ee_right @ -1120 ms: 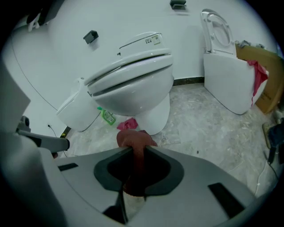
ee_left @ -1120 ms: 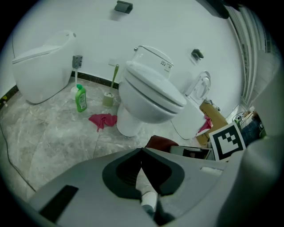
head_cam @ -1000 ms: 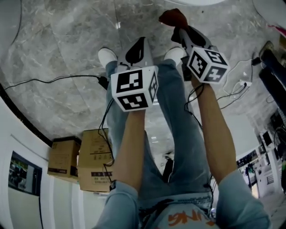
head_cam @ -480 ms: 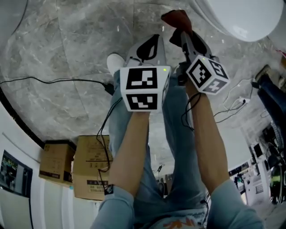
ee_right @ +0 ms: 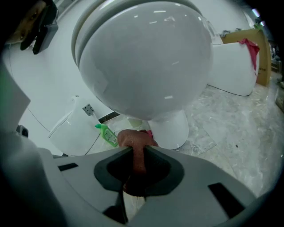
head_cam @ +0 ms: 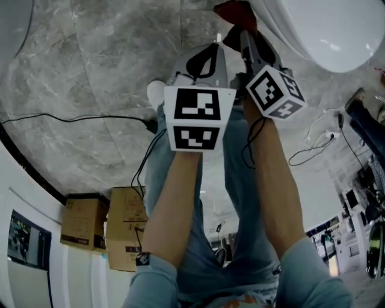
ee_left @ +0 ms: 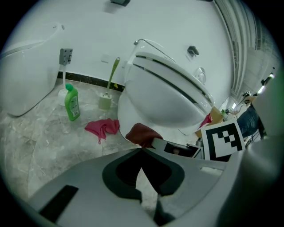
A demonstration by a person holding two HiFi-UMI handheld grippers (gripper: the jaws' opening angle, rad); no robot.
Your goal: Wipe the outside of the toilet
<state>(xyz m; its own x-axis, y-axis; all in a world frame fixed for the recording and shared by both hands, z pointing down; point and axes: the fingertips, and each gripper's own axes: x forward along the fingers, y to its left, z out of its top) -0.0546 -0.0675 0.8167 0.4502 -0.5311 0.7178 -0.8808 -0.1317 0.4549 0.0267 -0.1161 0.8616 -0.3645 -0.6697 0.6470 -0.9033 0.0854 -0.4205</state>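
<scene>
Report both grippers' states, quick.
Left gripper: closed, nothing between the jaws.
Right gripper: closed on the red-brown cloth.

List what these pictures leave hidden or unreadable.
Green bottle label: too small, left gripper view.
Toilet rear: behind its own bowl, right gripper view; cut off by the edge, head view.
Red cloth lower end: hidden behind the right gripper body, right gripper view.

The head view looked steeply down at the marble floor (head_cam: 90,90), while each gripper view faced forward, low and close, all three sharing the toilet (head_cam: 325,30) and the red cloth (head_cam: 237,12)
</scene>
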